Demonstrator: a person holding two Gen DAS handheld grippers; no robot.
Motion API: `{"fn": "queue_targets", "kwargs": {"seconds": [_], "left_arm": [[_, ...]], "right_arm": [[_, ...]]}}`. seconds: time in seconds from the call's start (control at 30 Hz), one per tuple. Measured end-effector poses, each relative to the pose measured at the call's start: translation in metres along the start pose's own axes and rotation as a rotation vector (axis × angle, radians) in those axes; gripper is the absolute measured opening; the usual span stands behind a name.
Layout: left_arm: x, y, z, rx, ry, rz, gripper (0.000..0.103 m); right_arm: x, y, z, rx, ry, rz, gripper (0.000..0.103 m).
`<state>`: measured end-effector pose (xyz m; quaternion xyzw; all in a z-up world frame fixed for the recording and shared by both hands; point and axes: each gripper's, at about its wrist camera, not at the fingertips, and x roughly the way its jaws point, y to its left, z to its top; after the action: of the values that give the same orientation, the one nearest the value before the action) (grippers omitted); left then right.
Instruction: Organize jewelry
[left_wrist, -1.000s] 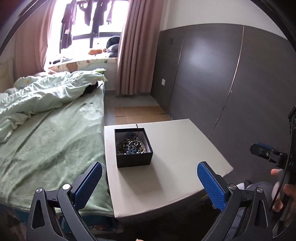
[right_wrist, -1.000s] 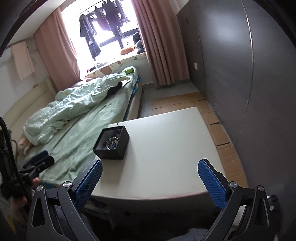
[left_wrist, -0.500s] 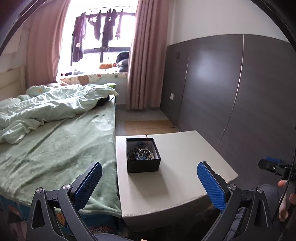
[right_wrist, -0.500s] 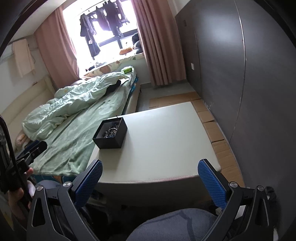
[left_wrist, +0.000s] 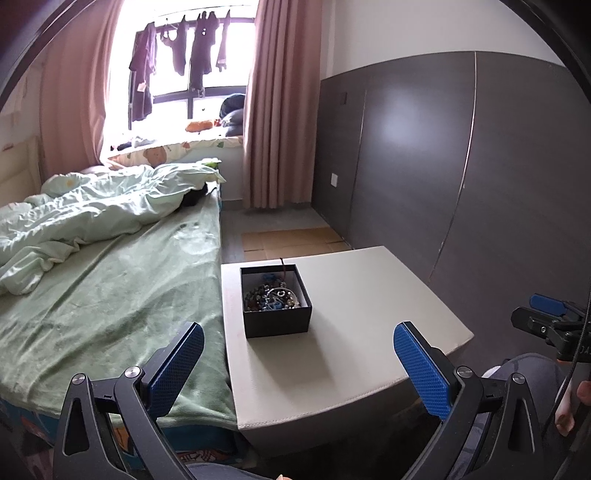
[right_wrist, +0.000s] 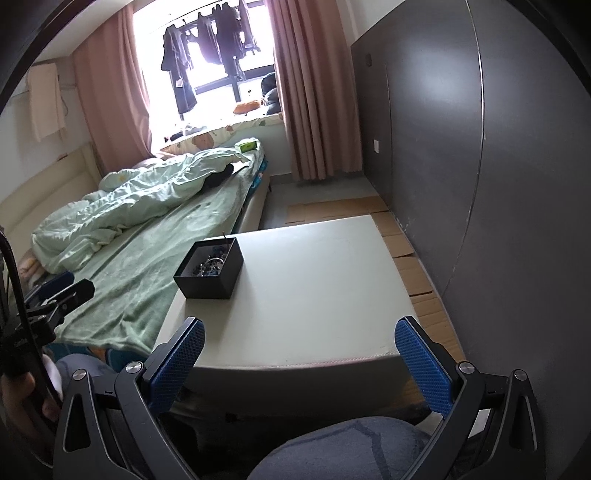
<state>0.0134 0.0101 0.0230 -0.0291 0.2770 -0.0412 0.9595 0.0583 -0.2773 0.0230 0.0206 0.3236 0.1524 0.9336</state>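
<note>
A small black open box holds a tangle of beaded jewelry, with a dark cord sticking up at its far edge. It stands on the left part of a low white table. My left gripper is open, held back from the table's near edge with nothing between its blue pads. My right gripper is open too, well short of the box, over the table's front edge. Each gripper shows at the side of the other's view.
A bed with a green sheet and rumpled duvet runs along the table's left side. A dark panelled wall is to the right. Flattened cardboard lies on the floor behind. A person's knee is below the right gripper.
Both grippers have pulled back and lifted away from the table, so the box looks smaller and farther. Both stayed open.
</note>
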Motion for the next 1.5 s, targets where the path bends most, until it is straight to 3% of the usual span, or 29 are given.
{"fn": "queue_targets", "kwargs": {"seconds": [1.2, 1.5], "left_arm": [[0.0019, 0.0054, 0.0008, -0.031, 0.022, -0.030, 0.103], [-0.0009, -0.0028, -0.0004, 0.008, 0.005, 0.003, 0.103]], "right_arm": [[0.0009, -0.0026, -0.0003, 0.011, 0.017, 0.009, 0.103], [0.0008, -0.0010, -0.0021, 0.028, 0.020, 0.019, 0.103]]}}
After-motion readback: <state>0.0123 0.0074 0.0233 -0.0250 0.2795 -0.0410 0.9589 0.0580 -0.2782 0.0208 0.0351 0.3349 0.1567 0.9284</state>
